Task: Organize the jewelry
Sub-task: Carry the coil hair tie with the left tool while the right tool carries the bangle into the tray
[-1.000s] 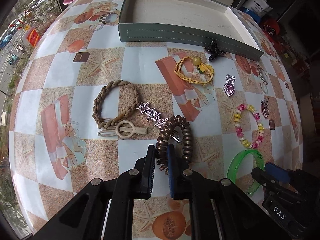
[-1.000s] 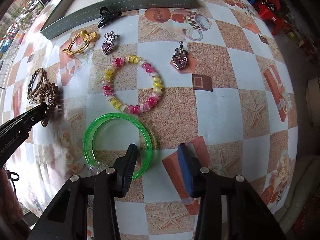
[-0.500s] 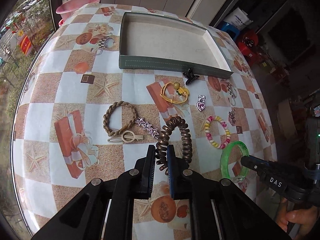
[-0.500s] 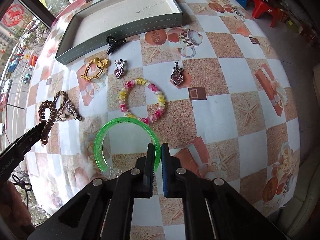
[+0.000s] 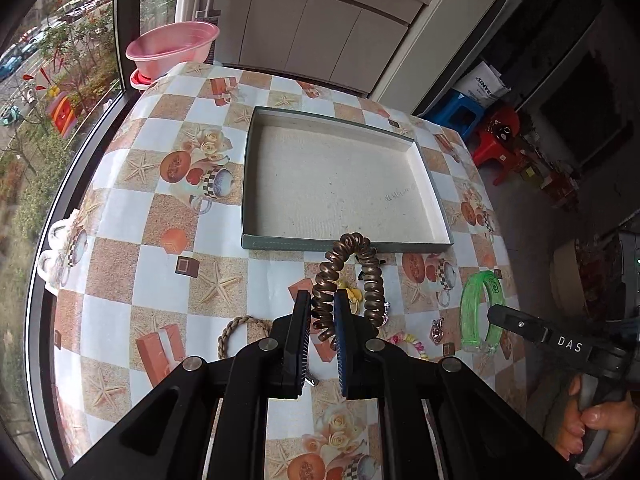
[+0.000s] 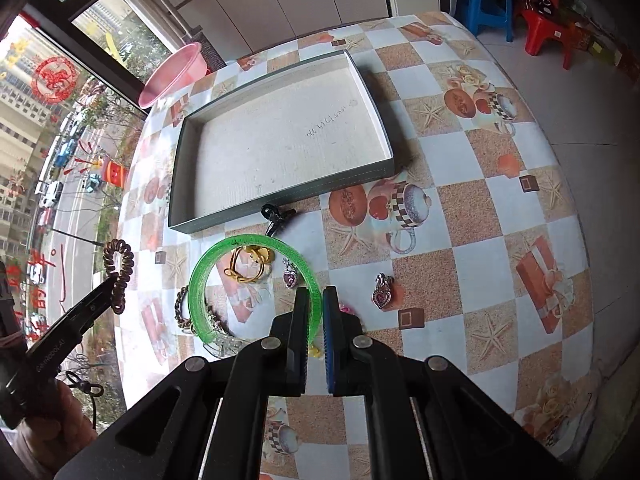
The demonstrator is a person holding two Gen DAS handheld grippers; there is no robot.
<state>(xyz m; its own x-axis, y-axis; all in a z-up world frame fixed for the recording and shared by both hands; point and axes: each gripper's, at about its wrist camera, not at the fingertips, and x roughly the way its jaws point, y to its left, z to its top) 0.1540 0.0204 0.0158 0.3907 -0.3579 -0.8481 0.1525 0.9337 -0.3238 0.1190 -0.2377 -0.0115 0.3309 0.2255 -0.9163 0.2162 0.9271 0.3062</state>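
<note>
L gripper [image 5: 322, 316] pinches coil tie [image 5: 352, 276]; R gripper [image 6: 316, 312] pinches green bangle [image 6: 208, 268]. Both lifted off tabletop [image 5: 152, 208], near side of empty tray [image 5: 246, 176]. Risk: bangle is slick w/ thin edge grip, could twist out; springy coil could slip free.

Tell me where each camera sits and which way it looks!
Left wrist: sits on the left hand-held gripper, looking down its fingers at the brown coil tie it pinches above the table; the person's right hand shows at the edge.
Right wrist: sits on the right hand-held gripper, looking down at the green bangle it pinches; the left hand shows.
Both see the empty box and each other's gripper.
</note>
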